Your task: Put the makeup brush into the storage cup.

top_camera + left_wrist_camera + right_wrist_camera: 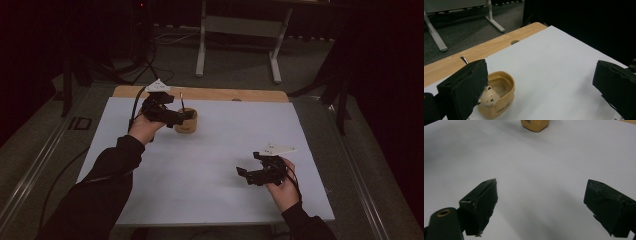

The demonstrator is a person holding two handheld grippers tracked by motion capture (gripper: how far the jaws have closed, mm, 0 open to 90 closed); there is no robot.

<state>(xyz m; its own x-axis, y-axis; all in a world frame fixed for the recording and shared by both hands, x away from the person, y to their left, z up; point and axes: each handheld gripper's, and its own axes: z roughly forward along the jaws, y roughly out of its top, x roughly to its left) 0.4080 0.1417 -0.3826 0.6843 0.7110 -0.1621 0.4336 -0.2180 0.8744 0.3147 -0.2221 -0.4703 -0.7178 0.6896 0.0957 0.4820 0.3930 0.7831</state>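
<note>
Left tool [186, 116] hovering wide open over tan bear cup [187, 126]; right tool [244, 175] idling open over bare counter [210, 165].

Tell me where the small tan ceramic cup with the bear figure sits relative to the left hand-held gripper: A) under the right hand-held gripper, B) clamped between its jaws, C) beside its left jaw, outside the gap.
C: in the left gripper view the tan ceramic cup sits by the left hand-held gripper's left jaw, jaws wide apart.

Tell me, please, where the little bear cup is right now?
In the high view, the cup stands on the white sheet's far left part, beside the open left claw.
</note>
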